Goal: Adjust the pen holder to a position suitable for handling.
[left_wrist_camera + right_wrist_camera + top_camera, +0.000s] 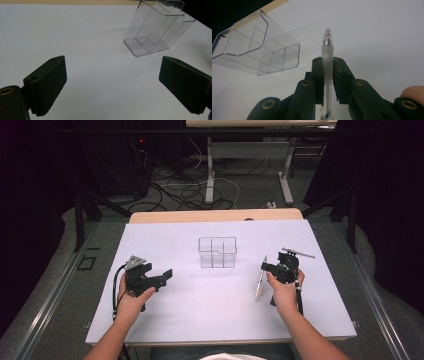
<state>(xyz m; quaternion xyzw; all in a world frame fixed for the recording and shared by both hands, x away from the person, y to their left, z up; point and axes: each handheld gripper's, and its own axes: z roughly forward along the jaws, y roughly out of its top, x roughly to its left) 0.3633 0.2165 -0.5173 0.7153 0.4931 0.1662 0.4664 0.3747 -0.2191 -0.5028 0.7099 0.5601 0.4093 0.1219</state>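
The right gripper point(328, 75) is clamped on a pen point(327, 60) — the clear organizer point(217, 252), mid-desk toward the far edge, lies to its left; the left gripper point(112, 82) gapes empty.

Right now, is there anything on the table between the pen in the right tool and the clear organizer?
Nothing visible stands in the way. The right tool holds the pen, and the white table between it and the clear organizer is bare. The left tool is off to the other side.
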